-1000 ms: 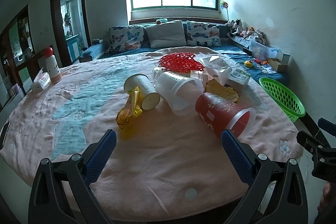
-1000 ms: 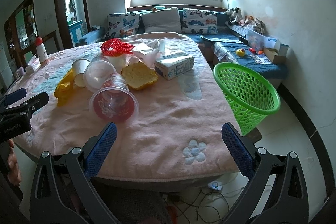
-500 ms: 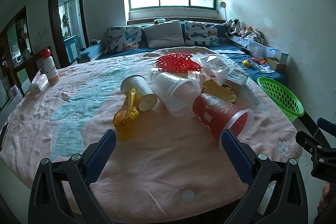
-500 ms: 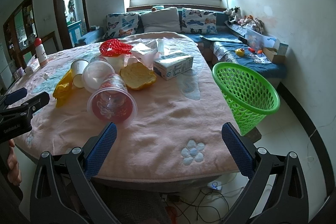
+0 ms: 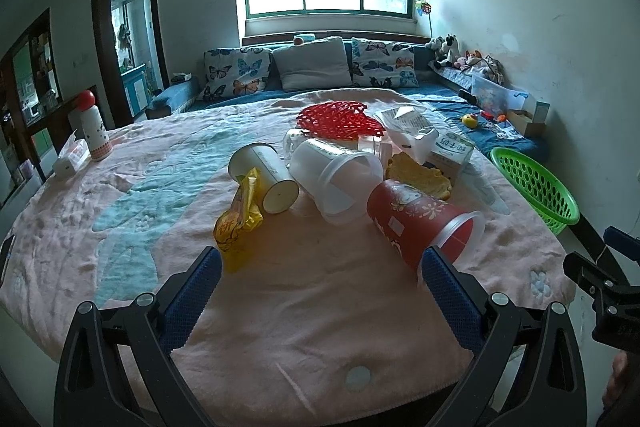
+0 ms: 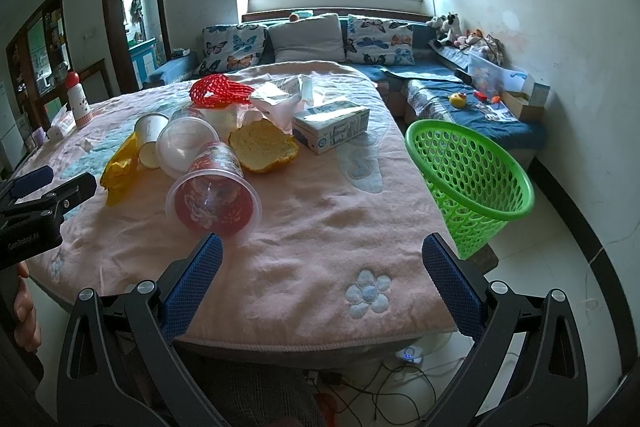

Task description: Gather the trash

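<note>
Left wrist view: your left gripper [image 5: 320,267] holds nothing, its jaws wide apart over the pink table cover [image 5: 304,315]. The trash pile lies just beyond; the red cup [image 5: 416,223] lies tipped, near the right finger, the yellow wrapper [image 5: 236,219] near the left.

Right wrist view: your right gripper [image 6: 322,255] is likewise spread and empty. The red cup [image 6: 214,195] lies far-left of it, the green basket [image 6: 472,171] off the table's right edge.

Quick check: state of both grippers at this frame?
Left gripper: jaws open, holding nothing.
Right gripper: jaws open, holding nothing.
</note>
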Demonstrator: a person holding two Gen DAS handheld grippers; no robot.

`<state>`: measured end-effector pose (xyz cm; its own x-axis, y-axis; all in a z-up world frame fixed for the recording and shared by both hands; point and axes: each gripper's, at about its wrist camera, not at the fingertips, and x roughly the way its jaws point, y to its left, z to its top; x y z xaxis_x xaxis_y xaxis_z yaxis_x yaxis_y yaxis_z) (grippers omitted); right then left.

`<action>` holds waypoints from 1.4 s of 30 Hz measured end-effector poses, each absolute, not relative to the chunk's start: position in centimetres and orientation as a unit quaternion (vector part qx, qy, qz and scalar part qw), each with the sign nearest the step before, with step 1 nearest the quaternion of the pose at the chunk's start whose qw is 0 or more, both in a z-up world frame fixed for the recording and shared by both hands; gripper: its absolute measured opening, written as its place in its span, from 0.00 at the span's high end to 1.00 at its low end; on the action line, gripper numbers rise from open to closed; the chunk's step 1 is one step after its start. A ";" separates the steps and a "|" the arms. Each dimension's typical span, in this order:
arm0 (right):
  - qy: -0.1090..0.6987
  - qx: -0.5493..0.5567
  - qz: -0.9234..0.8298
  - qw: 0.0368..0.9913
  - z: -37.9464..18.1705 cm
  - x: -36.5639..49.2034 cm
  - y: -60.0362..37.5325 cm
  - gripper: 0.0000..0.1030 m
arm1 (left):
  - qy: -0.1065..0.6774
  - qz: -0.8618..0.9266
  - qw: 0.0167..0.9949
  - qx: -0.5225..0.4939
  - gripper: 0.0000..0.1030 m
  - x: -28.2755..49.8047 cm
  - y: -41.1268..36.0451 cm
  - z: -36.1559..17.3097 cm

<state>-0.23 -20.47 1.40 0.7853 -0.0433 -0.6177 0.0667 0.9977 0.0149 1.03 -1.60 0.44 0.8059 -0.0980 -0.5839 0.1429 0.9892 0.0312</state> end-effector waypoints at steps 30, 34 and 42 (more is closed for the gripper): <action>0.329 0.019 -0.027 0.944 1.2 0.4 -20.5 0.04 | 0.318 -0.061 0.946 0.031 0.06 2.0 -1.2 -0.6; 0.329 0.020 -0.028 0.944 1.2 0.5 -20.6 0.04 | 0.318 -0.063 0.946 0.030 0.06 1.9 -1.3 -0.6; 0.328 0.021 -0.027 0.944 1.1 0.5 -20.7 0.04 | 0.319 -0.063 0.945 0.028 0.06 1.9 -1.4 -0.4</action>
<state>0.48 -20.72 1.13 0.7834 -0.0374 -0.6204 0.0656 0.9976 0.0226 1.90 -1.38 -0.38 0.7890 -0.1018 -0.6059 0.1379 0.9904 0.0132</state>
